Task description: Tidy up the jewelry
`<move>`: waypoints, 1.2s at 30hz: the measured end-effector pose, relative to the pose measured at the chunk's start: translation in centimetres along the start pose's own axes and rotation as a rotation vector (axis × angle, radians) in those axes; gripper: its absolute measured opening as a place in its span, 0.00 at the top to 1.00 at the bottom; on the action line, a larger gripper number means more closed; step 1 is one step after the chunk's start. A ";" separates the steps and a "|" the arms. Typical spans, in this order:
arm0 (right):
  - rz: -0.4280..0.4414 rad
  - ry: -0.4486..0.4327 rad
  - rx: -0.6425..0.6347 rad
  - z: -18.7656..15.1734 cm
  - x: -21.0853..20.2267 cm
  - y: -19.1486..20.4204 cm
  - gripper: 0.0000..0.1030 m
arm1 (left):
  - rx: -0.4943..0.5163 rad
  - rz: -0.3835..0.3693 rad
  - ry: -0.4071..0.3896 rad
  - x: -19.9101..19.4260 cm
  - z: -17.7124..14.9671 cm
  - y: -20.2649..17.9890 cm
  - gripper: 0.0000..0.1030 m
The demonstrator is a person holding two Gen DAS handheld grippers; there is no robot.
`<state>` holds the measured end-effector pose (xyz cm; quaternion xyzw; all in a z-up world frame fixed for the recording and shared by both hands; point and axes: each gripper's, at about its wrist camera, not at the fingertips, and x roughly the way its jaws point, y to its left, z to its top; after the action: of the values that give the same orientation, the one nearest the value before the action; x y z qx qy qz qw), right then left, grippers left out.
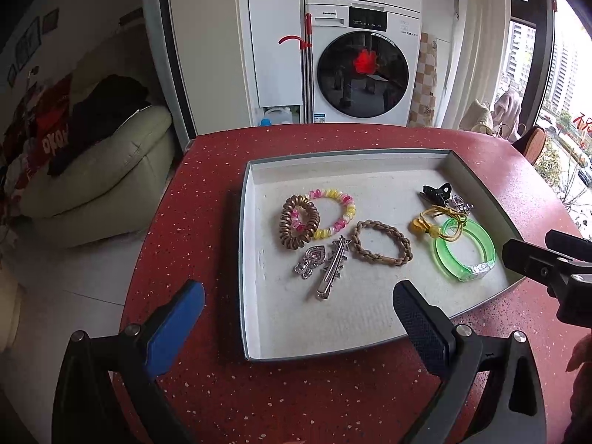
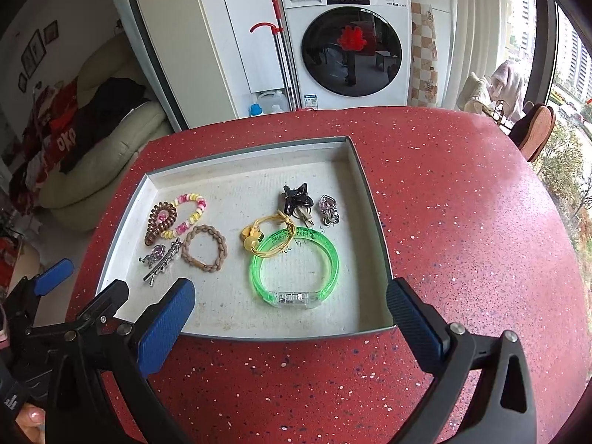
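A shallow grey tray point(image 1: 255, 164) point(image 2: 259, 333) on a red speckled table holds the jewelry. On its left lie a bronze coil hair tie point(image 1: 299, 221) point(image 2: 160, 222), a pink-and-yellow bead bracelet point(image 1: 347, 209) point(image 2: 198, 203), a braided tan band point(image 1: 381, 242) point(image 2: 204, 248), a silver heart pendant point(image 1: 312, 261) and a silver hair clip point(image 1: 331, 268) point(image 2: 164, 264). On its right lie a green bangle point(image 1: 464, 249) point(image 2: 294, 272), a yellow hair tie point(image 1: 438, 224) point(image 2: 268, 238), a black claw clip point(image 1: 434, 192) point(image 2: 294, 196) and a second heart pendant point(image 2: 328, 209). My left gripper point(image 1: 298, 305) is open over the tray's near left. My right gripper point(image 2: 290, 312) is open, empty, above the bangle's near side.
A washing machine point(image 1: 362, 55) and a red-handled mop point(image 1: 305, 66) stand behind the table. A cream sofa point(image 1: 103, 170) piled with clothes is at the left. Windows and a chair point(image 2: 534, 133) are at the right. The red table point(image 2: 462, 222) stretches bare to the tray's right.
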<state>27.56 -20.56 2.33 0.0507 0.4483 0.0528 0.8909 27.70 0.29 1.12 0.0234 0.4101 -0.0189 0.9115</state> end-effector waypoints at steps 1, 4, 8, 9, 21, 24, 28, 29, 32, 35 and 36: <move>-0.004 0.000 -0.007 -0.2 -0.1 0.1 0.00 | -0.001 0.003 0.001 -0.2 -0.2 0.0 0.00; -0.016 0.003 -0.030 -0.8 -0.3 0.3 0.00 | -0.003 0.016 -0.002 -0.7 -0.9 0.1 0.00; -0.026 0.000 -0.043 -1.9 -0.7 0.3 0.00 | -0.010 0.020 0.005 -1.1 -2.1 0.2 0.00; -0.025 -0.003 -0.043 -2.2 -0.8 0.3 0.00 | -0.007 0.023 0.005 -1.3 -2.4 0.1 0.00; -0.036 -0.087 -0.026 -5.7 -3.1 0.3 0.00 | -0.049 0.005 -0.044 -4.3 -5.0 -0.1 0.00; -0.041 -0.117 -0.031 -6.3 -3.9 0.3 0.00 | -0.063 0.001 -0.057 -5.0 -5.6 -0.2 0.00; -0.049 -0.160 -0.040 -7.0 -4.9 0.4 0.00 | -0.065 0.015 -0.078 -5.7 -6.2 -0.4 0.00; -0.048 -0.169 -0.039 -7.2 -5.2 0.5 0.00 | -0.066 0.019 -0.083 -5.8 -6.3 -0.4 0.00; -0.046 -0.198 -0.045 -7.6 -5.8 0.7 0.00 | -0.066 0.023 -0.099 -6.3 -6.7 -0.4 0.00; -0.054 -0.225 -0.066 -8.0 -6.4 1.3 0.00 | -0.060 0.037 -0.117 -6.7 -7.1 -0.5 0.00; -0.057 -0.232 -0.072 -8.1 -6.5 1.4 0.00 | -0.059 0.043 -0.126 -6.9 -7.2 -0.5 0.00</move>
<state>17.12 -19.70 2.89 0.0115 0.3411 0.0373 0.9392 17.69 0.27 1.49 0.0043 0.3516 0.0114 0.9361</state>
